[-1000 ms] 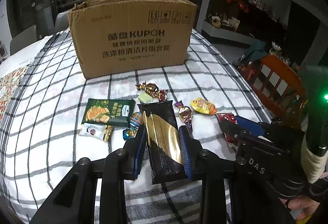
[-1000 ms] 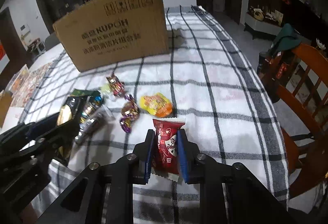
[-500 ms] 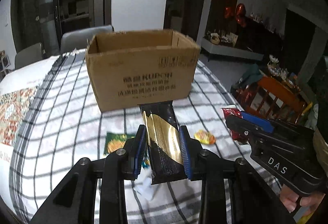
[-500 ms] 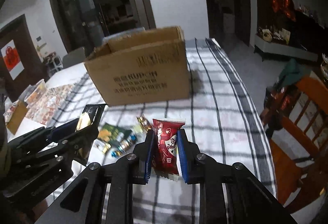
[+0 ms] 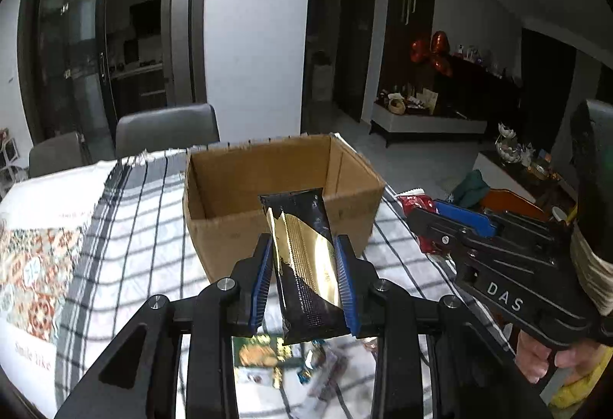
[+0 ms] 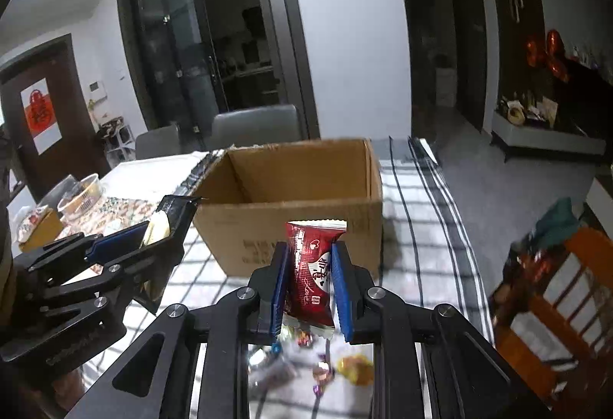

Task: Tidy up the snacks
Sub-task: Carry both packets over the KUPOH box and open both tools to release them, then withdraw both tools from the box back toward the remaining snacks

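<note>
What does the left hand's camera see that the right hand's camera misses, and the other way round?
Only the left wrist view shows a green snack packet on the table below. Only the right wrist view shows a yellow-wrapped candy below and bowls at far left. Both show the open cardboard box, the left gripper clamping a black-and-gold packet, and the right gripper clamping a red packet.

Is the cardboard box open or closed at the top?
Open. The cardboard box shows bare inner walls from both wrist views, no flaps over the top. Its floor is hidden, so contents cannot be told.
</note>
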Demonstrator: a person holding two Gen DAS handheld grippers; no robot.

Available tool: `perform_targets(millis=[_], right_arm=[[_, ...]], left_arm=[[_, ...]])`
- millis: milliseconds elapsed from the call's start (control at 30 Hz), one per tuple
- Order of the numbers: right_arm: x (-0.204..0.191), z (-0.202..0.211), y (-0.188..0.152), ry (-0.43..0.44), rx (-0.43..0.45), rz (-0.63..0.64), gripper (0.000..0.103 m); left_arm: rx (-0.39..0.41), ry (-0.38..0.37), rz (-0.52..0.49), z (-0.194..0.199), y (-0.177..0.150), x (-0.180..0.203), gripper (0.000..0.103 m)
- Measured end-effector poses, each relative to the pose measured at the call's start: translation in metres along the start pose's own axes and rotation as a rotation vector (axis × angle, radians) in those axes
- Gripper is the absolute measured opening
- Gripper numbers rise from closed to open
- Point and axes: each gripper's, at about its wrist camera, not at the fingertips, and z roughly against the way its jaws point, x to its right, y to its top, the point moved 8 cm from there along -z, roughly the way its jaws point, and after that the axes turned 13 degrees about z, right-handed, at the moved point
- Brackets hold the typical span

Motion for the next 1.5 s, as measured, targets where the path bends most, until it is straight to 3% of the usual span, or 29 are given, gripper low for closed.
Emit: perform_targets(millis=[433,833,900,967,1033,1133,1500], right_arm=[[0.011,-0.036,0.062,0.001,0.048,0.066,0.023],[0.022,-0.087,0.084,0.013,0.037,0.086,0.024],[0.024,-0.095,0.085,0.009,0.03,0.084,0.025],[0.029,-0.098,0.084,-0.007,0.022,0.079,0.035],[0.033,-0.097,0.081,-0.028,0.024,0.073,0.043],[0.036,-0.089,0.071,-0.037,0.02,0.07,0.043],[0.023,-0.035,0.037,-0.023,0.038,0.031,0.043]], left_arm=[[0.022,-0.023,-0.031,-0.038,0.054,-0.009,0.032],[-0.021,0.005,-0.042,-0.096,0.081,-0.023,0.032],[-0.031,0.019,-0.04,-0.104,0.083,-0.024,0.035],[-0.025,0.043,-0.029,-0.108,0.084,-0.028,0.053],[-0.009,0.066,-0.028,-0.106,0.083,-0.032,0.058],[-0.006,0.079,-0.035,-0.099,0.075,-0.036,0.063],[0.041,0.061,-0.055,-0.04,0.042,-0.018,0.064]])
